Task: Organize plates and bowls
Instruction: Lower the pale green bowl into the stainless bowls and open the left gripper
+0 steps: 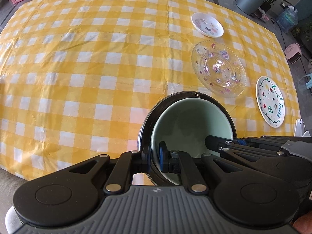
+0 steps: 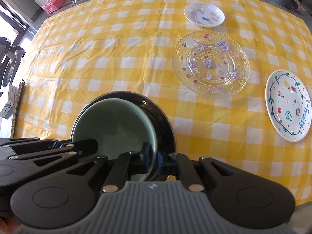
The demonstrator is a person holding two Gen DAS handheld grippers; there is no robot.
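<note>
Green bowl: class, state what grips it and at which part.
Both grippers, left and right, are shut on the rim of the green bowl, at opposite sides of it.

Your right gripper (image 2: 154,159) pinches the bowl (image 2: 117,120) rim at six o'clock; three plates lie toward two o'clock.

I see a glossy, creased yellow-check tablecloth (image 1: 97,74), plastic-looking. The bowl (image 1: 187,120) I hold looks glazed ceramic: shiny black outside, smooth pale green inside. The clear plate (image 2: 210,64) is glass with a beaded, bumpy rim. The two white plates (image 2: 287,105) (image 2: 204,15) look smooth and glossy. My gripper (image 1: 155,156) is matt black plastic with ribbed grey rubber.
</note>
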